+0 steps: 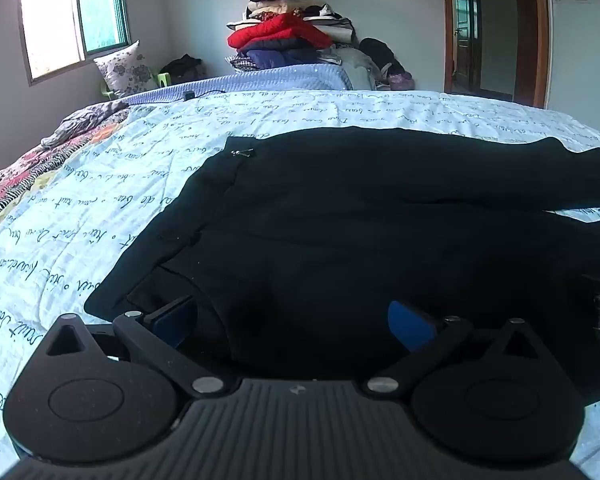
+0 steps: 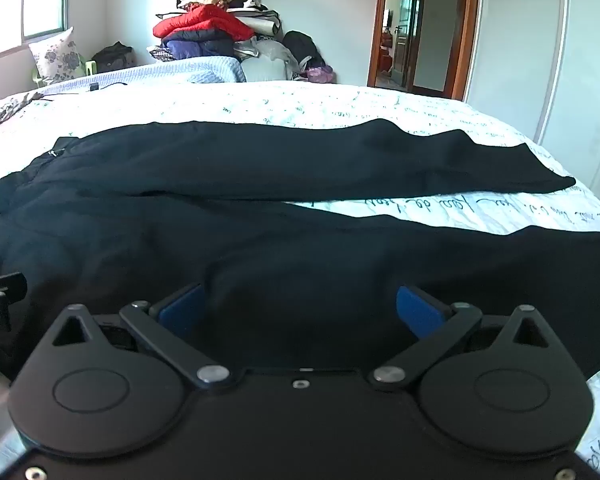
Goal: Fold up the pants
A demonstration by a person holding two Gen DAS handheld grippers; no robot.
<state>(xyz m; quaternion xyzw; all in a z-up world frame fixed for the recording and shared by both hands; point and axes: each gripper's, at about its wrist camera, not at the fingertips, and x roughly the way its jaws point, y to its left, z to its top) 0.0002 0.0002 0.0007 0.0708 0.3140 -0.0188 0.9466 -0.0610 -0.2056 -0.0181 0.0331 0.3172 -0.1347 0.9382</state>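
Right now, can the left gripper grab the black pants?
Probably yes. The left gripper hangs over the near edge of the black pants, jaws wide open, with nothing between them and the cloth.

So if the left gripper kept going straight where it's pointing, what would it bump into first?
Most likely the black pants spread on the bed. The left gripper is open and tilted down over the near fabric, with nothing else in between, though depth is hard to judge.
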